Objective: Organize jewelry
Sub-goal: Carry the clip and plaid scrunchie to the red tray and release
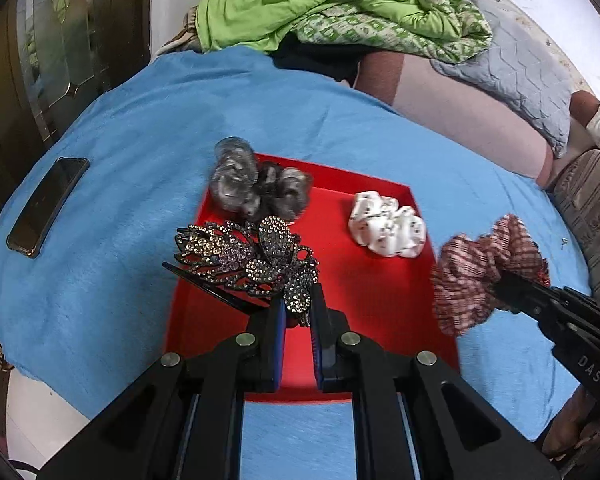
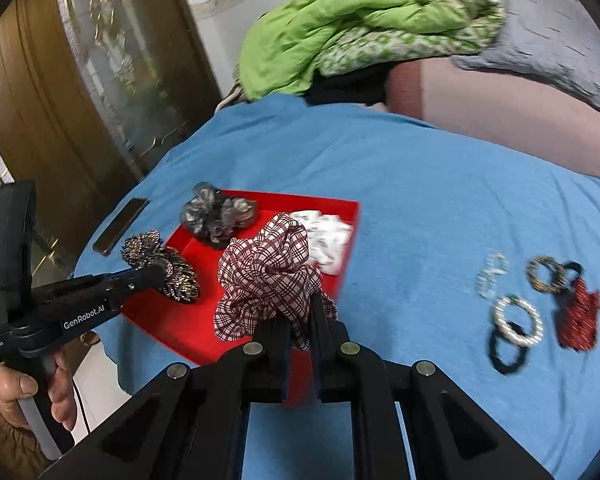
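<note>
L wrist view: left gripper (image 1: pixel 297 308) clamped on rhinestone hair clip (image 1: pixel 246 258), held over red tray (image 1: pixel 364 280). Already in tray: grey scrunchie (image 1: pixel 256 184), white scrunchie (image 1: pixel 388 224). Right gripper (image 1: pixel 504 284) closed on plaid scrunchie (image 1: pixel 480 268), just beside tray's right edge. Readable on its body: "DAS". Phone (image 1: pixel 48 206) on blue cloth (image 1: pixel 140 128).

R wrist view: plaid scrunchie (image 2: pixel 272 280) pinched, above tray (image 2: pixel 172 320). Left to sort, apparently: bangles & hair ties (image 2: pixel 518 320), red beaded piece (image 2: pixel 578 316), well apart on cloth. Roughly halfway. Left tool reads "GenRobot.AI"; smaller label too small to read.
</note>
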`<state>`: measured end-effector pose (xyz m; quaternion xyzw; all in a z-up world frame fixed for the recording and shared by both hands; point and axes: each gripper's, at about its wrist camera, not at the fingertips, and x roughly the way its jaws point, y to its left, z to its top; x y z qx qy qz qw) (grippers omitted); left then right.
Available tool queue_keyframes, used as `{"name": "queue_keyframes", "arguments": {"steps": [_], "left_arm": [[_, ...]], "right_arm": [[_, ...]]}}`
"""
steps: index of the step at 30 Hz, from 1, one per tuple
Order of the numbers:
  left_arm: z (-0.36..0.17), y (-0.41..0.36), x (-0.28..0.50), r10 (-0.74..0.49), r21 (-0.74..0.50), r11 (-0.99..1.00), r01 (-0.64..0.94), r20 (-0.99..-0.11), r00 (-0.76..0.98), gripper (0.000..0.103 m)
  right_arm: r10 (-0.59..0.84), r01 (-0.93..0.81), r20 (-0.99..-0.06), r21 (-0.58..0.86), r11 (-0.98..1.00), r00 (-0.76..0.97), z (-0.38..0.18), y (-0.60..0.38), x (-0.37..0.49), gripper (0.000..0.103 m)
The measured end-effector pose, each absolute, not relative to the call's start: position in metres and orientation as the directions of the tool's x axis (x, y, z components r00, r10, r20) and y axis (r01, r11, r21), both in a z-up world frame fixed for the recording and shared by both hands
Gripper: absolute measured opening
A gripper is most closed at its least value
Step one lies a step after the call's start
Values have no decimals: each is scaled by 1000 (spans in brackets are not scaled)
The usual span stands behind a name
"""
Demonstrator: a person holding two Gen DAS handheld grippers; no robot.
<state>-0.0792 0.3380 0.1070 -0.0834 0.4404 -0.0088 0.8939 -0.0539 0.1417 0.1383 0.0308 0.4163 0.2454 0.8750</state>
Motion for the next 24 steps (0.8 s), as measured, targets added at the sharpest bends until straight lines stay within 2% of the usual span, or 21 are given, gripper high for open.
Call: {"name": "queue_keyframes", "arguments": {"steps": [8, 21, 23, 24], "left_arm": [[94, 352, -57, -54, -108, 993, -56, -802, 596, 11], [88, 371, -41, -88, -168, 983, -79, -793, 603, 16], [88, 372, -42, -92, -177, 981, -82, -793, 602, 20], [89, 372, -42, -96, -183, 980, -84, -793, 602, 26]], "right_arm": [[454, -403, -752, 272, 874, 478, 110, 184, -23, 9], [391, -377, -797, 224, 899, 459, 81, 204, -4, 12], [393, -378, -795, 225, 898, 462, 81, 203, -4, 21], [393, -377, -793, 223, 899, 465, 82, 203, -5, 25]]}}
